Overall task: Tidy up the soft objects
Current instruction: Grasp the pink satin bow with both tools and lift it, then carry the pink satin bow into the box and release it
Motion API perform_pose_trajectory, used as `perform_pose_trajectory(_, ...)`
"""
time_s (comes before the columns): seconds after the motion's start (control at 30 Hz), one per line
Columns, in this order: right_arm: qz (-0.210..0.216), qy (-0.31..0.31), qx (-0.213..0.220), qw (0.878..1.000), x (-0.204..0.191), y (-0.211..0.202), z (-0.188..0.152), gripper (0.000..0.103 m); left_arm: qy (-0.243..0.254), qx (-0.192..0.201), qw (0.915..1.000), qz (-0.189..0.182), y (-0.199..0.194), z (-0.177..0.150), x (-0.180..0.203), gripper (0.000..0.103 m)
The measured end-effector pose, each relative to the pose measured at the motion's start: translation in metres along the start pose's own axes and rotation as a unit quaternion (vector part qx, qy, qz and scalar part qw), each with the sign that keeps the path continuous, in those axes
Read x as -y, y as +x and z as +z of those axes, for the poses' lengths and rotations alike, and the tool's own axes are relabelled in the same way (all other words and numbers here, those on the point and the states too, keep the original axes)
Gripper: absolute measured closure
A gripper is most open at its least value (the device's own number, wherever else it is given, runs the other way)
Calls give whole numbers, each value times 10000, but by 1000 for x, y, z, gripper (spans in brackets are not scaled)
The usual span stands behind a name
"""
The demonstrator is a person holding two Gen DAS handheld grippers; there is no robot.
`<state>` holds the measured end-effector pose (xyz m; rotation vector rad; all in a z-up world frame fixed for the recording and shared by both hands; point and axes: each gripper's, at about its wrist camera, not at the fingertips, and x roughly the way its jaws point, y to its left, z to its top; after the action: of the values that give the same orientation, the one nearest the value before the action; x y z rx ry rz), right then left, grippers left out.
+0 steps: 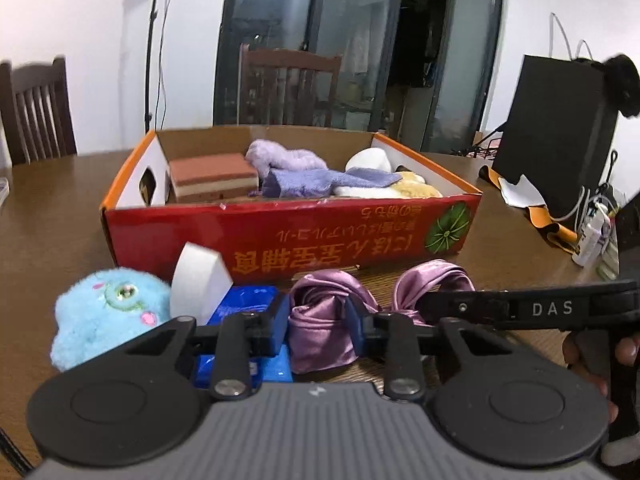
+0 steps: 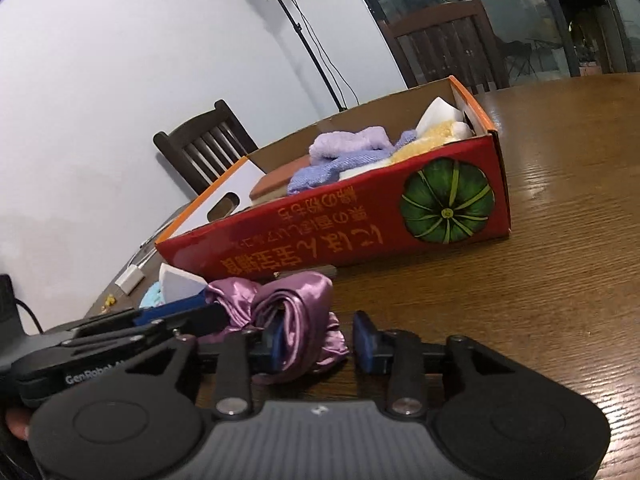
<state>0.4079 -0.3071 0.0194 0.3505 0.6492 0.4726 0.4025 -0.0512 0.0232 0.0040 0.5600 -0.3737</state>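
Observation:
A purple satin cloth (image 1: 324,320) lies bunched on the wooden table in front of a red cardboard box (image 1: 288,236). My left gripper (image 1: 318,320) has its blue fingers around the cloth's left bunch, touching it on both sides. My right gripper (image 2: 320,344) is open around the cloth's other end (image 2: 296,312); its right finger stands apart from the cloth. The box (image 2: 360,224) holds a brown sponge (image 1: 212,176), purple towels (image 1: 304,172) and white and yellow soft items (image 1: 400,184). A blue plush toy (image 1: 104,316), a white sponge wedge (image 1: 198,284) and a blue packet (image 1: 248,300) lie to the left.
A black box (image 1: 560,136) and a small bottle with cables (image 1: 592,236) stand at the table's right. Wooden chairs (image 1: 36,112) stand behind the table. A white charger (image 2: 130,280) lies at the far left table edge. A lamp stand (image 2: 304,40) rises behind the box.

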Motion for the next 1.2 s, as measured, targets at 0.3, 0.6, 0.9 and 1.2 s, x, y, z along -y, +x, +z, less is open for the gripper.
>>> perform_pose_trajectory(0.3, -189, -958, -96, 9952, -27, -2, -6, 88, 511, 55, 9986, 120, 3, -9, 11, 76)
perform_pose_trajectory(0.6, 309, -1221, -29, 9920, -42, -89, -39, 89, -367, 124, 9977, -556, -87, -37, 24, 60)
perform_pose_trajectory(0.9, 463, -1071, -411, 9923, -31, -121, -83, 88, -755, -385, 9935, -755, -94, -79, 44, 68)
perform_pose_trajectory(1.2, 382, -880, -161, 9953, -32, -125, -68, 88, -734, -58, 9930, -919, -101, -57, 43, 86)
